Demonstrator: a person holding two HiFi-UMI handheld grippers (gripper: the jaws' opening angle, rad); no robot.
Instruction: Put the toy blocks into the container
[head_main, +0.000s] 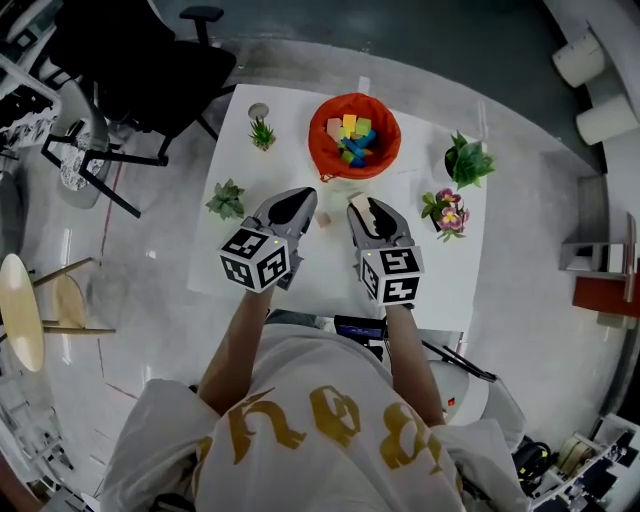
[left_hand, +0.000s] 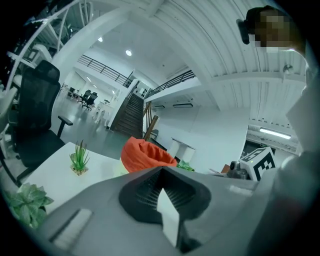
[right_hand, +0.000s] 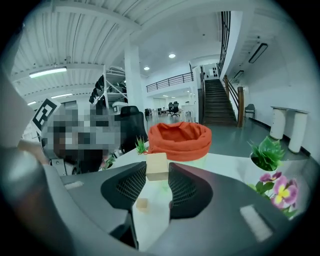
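One block (right_hand: 156, 164) in right tool (right_hand: 157, 169); red container (head_main: 354, 135) near far table (head_main: 445, 275) edge

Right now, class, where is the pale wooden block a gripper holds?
The pale wooden block is pinched in the right gripper's jaw tips, centre of the right gripper view, in front of the orange container, above a smaller block on the table.
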